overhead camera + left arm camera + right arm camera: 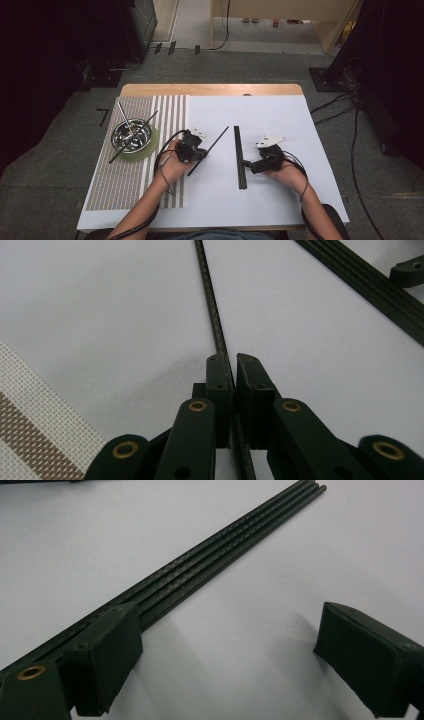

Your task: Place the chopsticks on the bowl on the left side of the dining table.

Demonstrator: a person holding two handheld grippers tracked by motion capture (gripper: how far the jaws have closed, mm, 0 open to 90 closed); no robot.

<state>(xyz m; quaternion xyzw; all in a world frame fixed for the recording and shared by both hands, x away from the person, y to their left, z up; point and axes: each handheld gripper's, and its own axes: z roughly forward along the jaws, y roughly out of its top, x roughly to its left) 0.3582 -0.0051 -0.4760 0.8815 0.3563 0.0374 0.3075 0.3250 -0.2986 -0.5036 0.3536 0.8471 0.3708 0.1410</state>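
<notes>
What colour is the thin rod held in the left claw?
Black; the thin rod, clamped in the left claw, shows best in the left gripper view.

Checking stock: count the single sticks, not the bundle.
3: a grey stick and a black stick rest in the bowl; a third stick is clamped in the left gripper.

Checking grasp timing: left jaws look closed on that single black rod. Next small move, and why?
Probably lift the left gripper slightly. Its jaws pinch the single black rod, which lies slanted on the white table, apart from the rod bundle. The right gripper is open beside that bundle.
</notes>
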